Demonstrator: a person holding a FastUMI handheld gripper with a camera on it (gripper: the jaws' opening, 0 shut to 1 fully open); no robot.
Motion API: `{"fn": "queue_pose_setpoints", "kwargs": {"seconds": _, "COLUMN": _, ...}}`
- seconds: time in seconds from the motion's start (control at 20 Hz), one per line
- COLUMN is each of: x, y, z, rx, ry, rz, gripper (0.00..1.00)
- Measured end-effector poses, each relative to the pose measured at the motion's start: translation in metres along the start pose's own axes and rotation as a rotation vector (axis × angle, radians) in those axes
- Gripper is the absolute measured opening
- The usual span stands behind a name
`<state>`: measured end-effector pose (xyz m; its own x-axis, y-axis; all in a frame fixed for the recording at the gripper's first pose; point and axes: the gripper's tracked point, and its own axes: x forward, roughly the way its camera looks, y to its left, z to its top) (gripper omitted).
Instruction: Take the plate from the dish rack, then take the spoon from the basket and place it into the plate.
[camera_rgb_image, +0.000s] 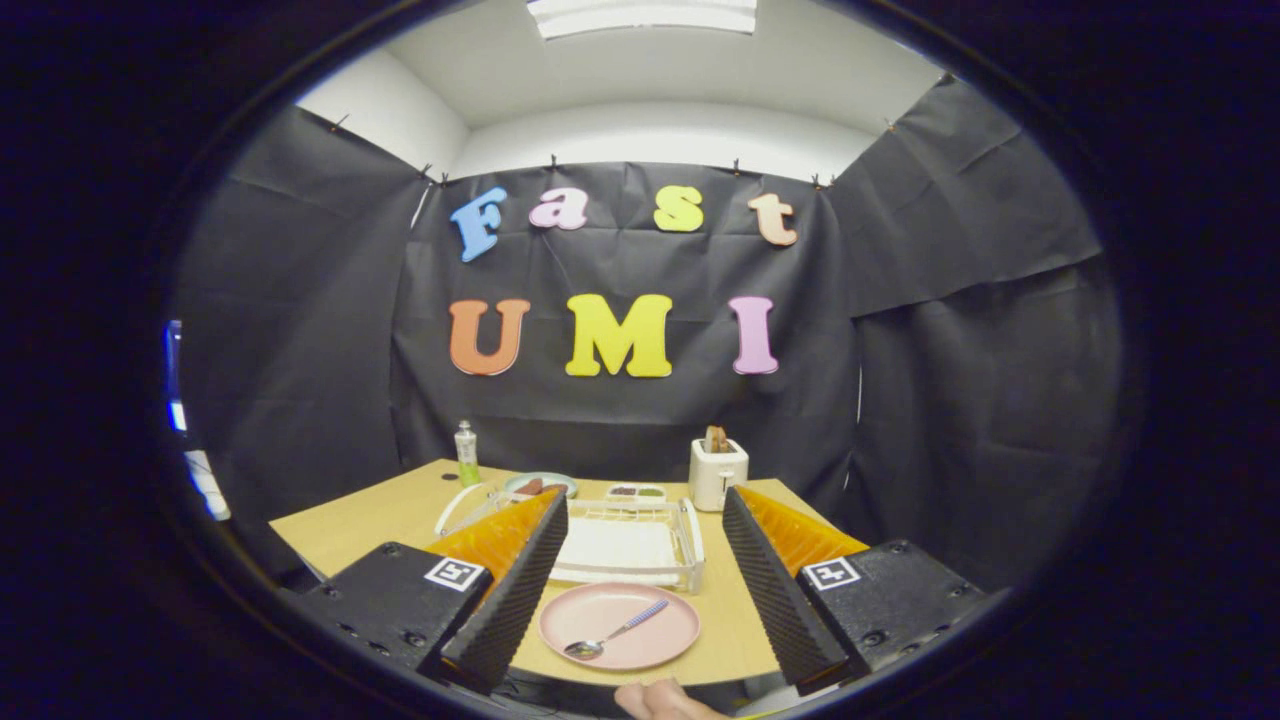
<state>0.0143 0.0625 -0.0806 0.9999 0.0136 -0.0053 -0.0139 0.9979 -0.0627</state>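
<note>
A pink plate (620, 627) lies flat on the wooden table (360, 530), between my two fingers near the table's front edge. A metal spoon (615, 633) with a blue handle rests inside the plate, bowl toward me. My gripper (640, 590) hangs open above the plate, its black ribbed fingers (510, 590) wide apart and holding nothing. Just beyond the plate stands the white wire dish rack (628, 545) with a white tray in it. The basket is hard to tell apart from the rack.
Further back stand a green bottle (466, 455), a small plate with food (540, 485), a two-part dish of condiments (636, 491) and a white toaster (717, 470) holding bread. Part of a hand (665, 700) shows below the table's front edge.
</note>
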Motion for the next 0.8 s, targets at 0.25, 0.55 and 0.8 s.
{"fn": "queue_pose_setpoints", "kwargs": {"seconds": 0.25, "x": -0.011, "y": 0.000, "z": -0.006, "rx": 0.034, "ry": 0.012, "rz": 0.021, "gripper": 1.00}}
{"fn": "queue_pose_setpoints", "kwargs": {"seconds": 0.55, "x": -0.010, "y": -0.013, "z": -0.004, "rx": 0.091, "ry": 0.004, "rz": 0.008, "gripper": 1.00}}
{"fn": "queue_pose_setpoints", "kwargs": {"seconds": 0.8, "x": -0.012, "y": -0.027, "z": 0.000, "rx": 0.131, "ry": -0.015, "rz": -0.009, "gripper": 1.00}}
